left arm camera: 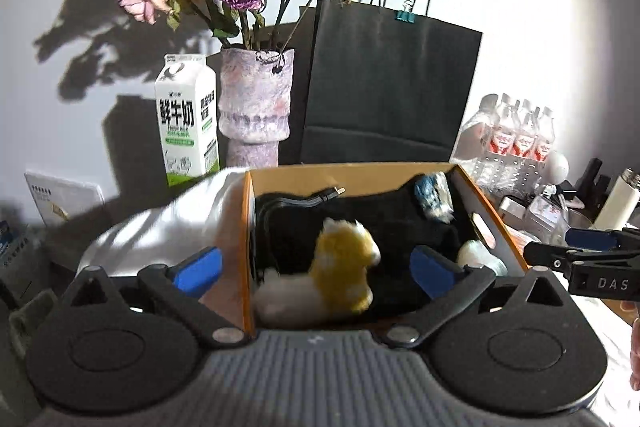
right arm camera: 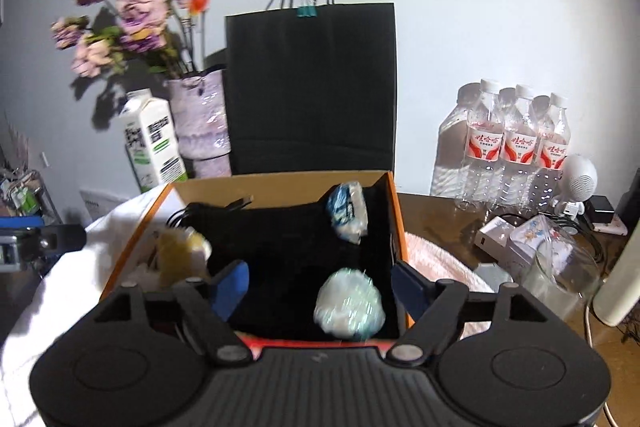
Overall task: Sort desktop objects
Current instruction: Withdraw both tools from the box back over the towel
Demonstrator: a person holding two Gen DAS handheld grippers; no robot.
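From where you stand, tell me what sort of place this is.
Probably a cluttered desk at home or in a small office: a vase of dried roses, a milk carton, a pack of water bottles and chargers lie about.

Pale wall (right arm camera: 460,7) in harsh light, flower shadows; brown wooden desk (right arm camera: 436,215).

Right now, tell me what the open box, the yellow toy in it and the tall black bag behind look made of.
Open box: likely cardboard, matt; plain brown inside walls, orange outside, thin cut edges.
Yellow toy: seemingly plush fabric; fuzzy yellow and white pile, though blurred.
Black bag: probably paper, matt; flat stiff panel with a sharp top edge, thin cord handles, a binder clip on its rim.
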